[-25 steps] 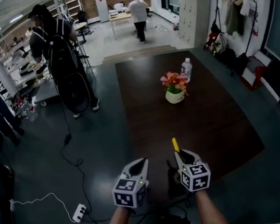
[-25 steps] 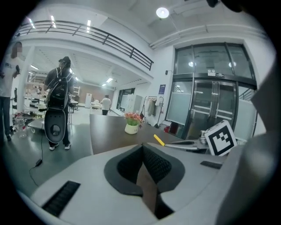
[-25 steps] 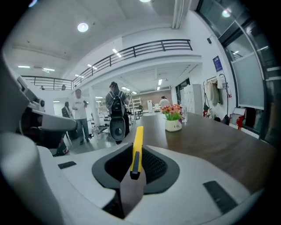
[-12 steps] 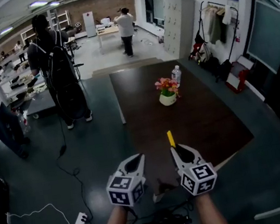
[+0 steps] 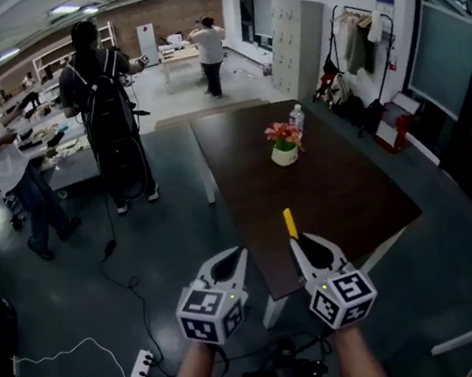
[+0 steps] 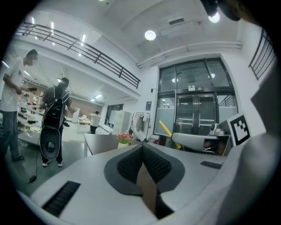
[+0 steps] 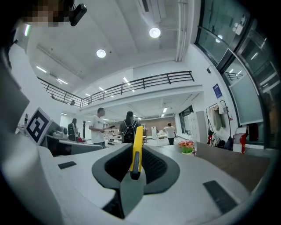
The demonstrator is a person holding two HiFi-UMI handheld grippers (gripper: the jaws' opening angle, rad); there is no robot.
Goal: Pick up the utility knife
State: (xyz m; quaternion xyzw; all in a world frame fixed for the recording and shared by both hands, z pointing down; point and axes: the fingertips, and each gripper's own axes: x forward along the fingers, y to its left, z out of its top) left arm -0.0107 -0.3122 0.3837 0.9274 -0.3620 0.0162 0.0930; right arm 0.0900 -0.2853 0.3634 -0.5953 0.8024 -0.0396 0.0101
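1. The dark bench (image 5: 335,194) stretches away in front of you. A pot of flowers (image 5: 283,143) and a water bottle (image 5: 297,117) stand at its far end, and I see nothing else on it.
2. Your right tool (image 5: 298,241) is clamped narrow on the utility knife (image 5: 289,222) and held about level over the near end of the bench, clear of the surface.
3. Your left tool (image 5: 239,254) hangs just beside the right one, pads pressed together with nothing between them. It takes no part in the grip.
4. The yellow knife sits on edge between the right tool's pads, its front end poking out past the tips.
5. The pick-up looks done to me: the knife is off the bench and in your grip. All that is left is to hold it steady.
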